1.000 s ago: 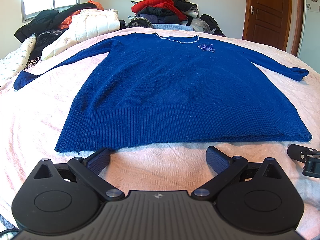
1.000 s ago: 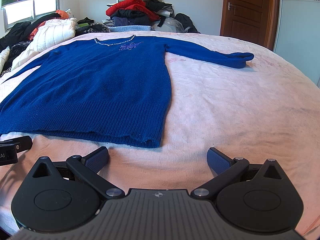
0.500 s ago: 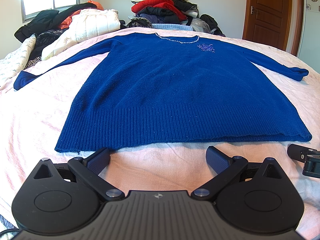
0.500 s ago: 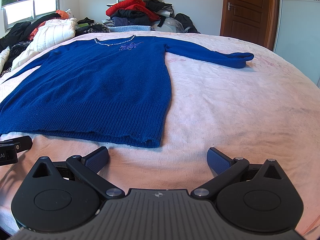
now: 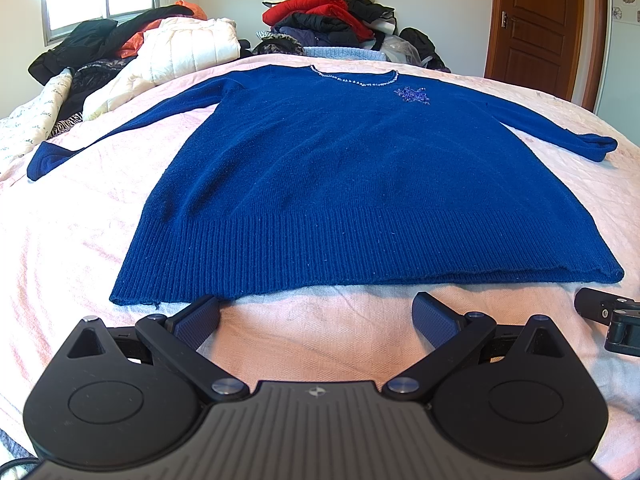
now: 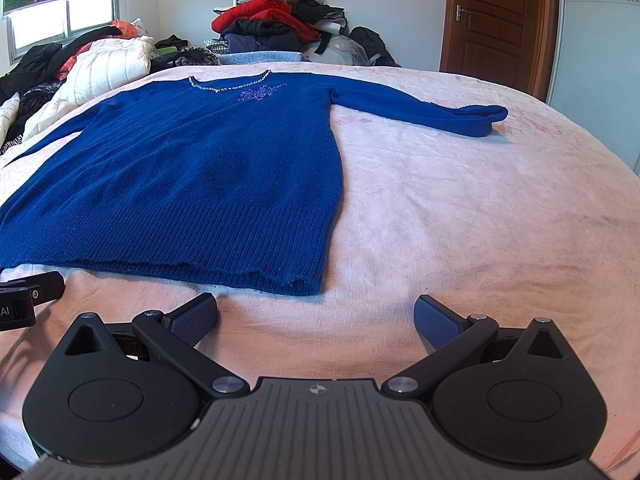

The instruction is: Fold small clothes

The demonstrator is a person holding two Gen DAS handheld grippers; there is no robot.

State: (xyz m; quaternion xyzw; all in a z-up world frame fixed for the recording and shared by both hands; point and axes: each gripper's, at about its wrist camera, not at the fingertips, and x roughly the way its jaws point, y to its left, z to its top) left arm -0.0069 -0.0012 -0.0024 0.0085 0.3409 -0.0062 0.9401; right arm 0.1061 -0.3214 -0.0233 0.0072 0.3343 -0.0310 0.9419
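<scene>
**Q:** Where's the sweater sitting for you?

**A:** I've got the blue sweater (image 5: 360,184) laid flat, front up, on the pink bed (image 5: 60,240), both sleeves spread out to the sides. Neckline points away from me, ribbed hem is the near edge. There's a beaded trim at the collar and a sparkly patch (image 5: 412,95) on the chest.

**Q:** And the grippers?

**A:** My left hand-held gripper (image 5: 316,314) is spread wide with nothing between the pads, hanging just short of the hem. Its left pad (image 5: 198,318) is right by the hem's left corner; can't tell if it's touching. My right hand-held gripper (image 6: 316,314) is equally wide and empty, parked off the hem's right corner, so its right finger sits over bare bed. In the right view the sweater (image 6: 192,176) takes up the left half and the right sleeve (image 6: 424,110) runs out, its cuff folded back.

**Q:** Anything else around?

**A:** A heap of clothes (image 5: 324,16) past the far end of the bed, a white puffy jacket (image 5: 188,50) at far left, a wooden door (image 5: 536,28) on the right.
</scene>
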